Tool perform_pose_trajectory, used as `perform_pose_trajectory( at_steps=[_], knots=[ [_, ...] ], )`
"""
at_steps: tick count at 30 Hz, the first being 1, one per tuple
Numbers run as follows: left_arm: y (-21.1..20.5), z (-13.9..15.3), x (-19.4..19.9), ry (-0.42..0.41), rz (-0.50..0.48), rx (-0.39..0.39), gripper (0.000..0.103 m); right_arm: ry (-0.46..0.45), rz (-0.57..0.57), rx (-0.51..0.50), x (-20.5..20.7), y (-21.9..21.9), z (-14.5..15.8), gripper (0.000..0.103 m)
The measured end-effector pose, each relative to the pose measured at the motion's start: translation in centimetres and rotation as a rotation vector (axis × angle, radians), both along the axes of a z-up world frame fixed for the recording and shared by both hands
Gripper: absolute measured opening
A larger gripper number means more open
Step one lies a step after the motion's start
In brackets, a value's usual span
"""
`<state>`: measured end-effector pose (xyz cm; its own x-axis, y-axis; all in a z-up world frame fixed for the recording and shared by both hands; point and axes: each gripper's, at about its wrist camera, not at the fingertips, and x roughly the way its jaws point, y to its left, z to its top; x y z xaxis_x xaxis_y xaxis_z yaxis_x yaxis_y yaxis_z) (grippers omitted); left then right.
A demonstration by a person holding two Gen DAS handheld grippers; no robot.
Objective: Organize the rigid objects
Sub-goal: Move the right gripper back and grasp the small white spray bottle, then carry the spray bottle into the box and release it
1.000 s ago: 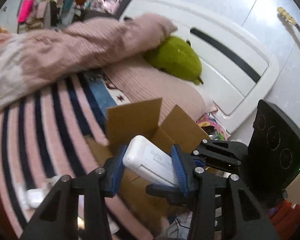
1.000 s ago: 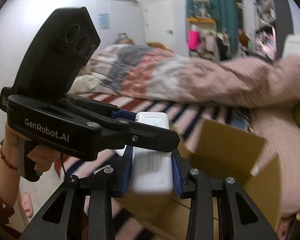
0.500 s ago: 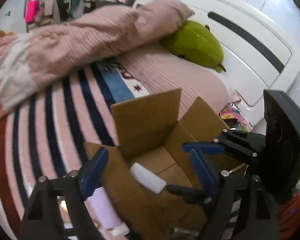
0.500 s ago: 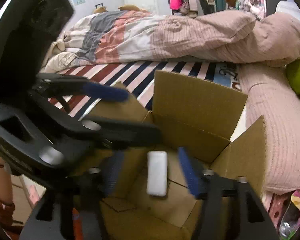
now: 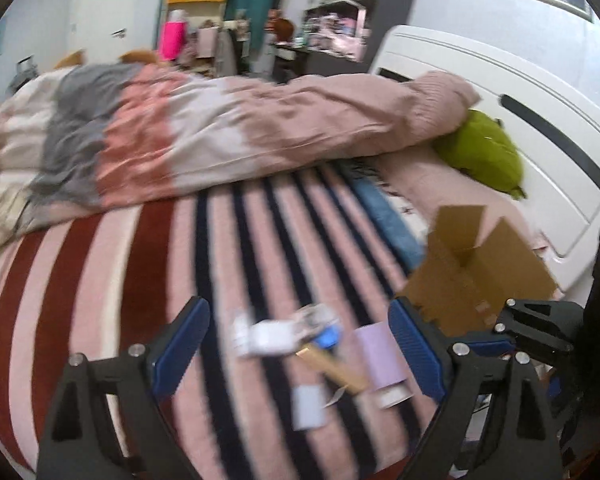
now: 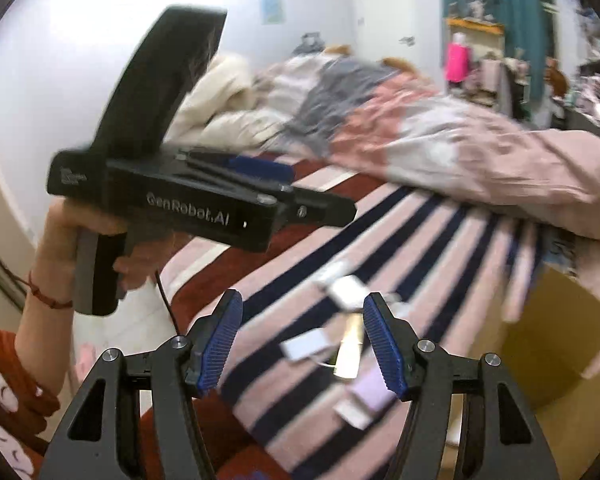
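Several small rigid objects lie blurred on the striped bedspread: a white packet [image 5: 272, 337], a lilac box [image 5: 380, 354], a gold-tan stick [image 5: 334, 366] and a small white card [image 5: 308, 406]. The same cluster shows in the right wrist view, with the lilac box [image 6: 370, 392] and a white item [image 6: 348, 292]. An open cardboard box [image 5: 476, 276] stands to the right of them, also in the right wrist view [image 6: 556, 340]. My left gripper [image 5: 296, 344] is open and empty above the cluster. My right gripper [image 6: 302, 344] is open and empty; the left gripper body [image 6: 204, 204] crosses its view.
A pink and grey duvet [image 5: 220, 132] is heaped across the far side of the bed. A green plush toy [image 5: 484, 156] lies by the white headboard [image 5: 540, 128]. The bed edge and floor run along the left in the right wrist view [image 6: 148, 320].
Both grippers held the white rectangular device, opened and dropped it into the cardboard box. Both have since swung left, away from the box, and now hang open over the loose objects.
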<state>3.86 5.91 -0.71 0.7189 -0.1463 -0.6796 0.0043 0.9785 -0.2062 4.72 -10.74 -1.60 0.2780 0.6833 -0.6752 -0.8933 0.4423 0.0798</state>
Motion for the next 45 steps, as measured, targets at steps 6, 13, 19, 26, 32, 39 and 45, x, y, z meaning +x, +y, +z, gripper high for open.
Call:
perform_pose_trajectory(
  at_steps=[6, 13, 19, 26, 32, 39, 45],
  knots=[
    [5.2, -5.1, -1.8, 0.046, 0.079, -0.030, 0.089, 0.103, 0.006, -0.131, 2.6, 6.4, -6.7, 0.060],
    [7.9, -9.8, -1.8, 0.090, 0.114, -0.052, 0.089, 0.115, -0.095, -0.172, 7.9, 10.4, -12.2, 0.060],
    [8.7, -11.8, -1.7, 0.117, 0.127, -0.080, 0.089, 0.039, -0.090, -0.226, 11.0, 13.8, -14.2, 0.060],
    [8.9, -11.2, -1.7, 0.107, 0.137, -0.088, 0.089, 0.011, -0.019, -0.273, 10.4, 15.1, -14.8, 0.024],
    [8.2, -9.0, -1.9, 0.075, 0.131, -0.094, 0.089, 0.009, 0.036, -0.241, 7.8, 14.5, -13.1, 0.020],
    [4.8, -5.7, -1.8, 0.034, 0.031, -0.147, 0.089, -0.012, 0.094, -0.140, 3.0, 11.8, -8.1, 0.020],
    [-0.4, -1.6, -0.6, -0.028, -0.111, -0.239, 0.071, -0.079, 0.065, -0.020, 0.6, 6.9, -2.4, 0.020]
  ],
)
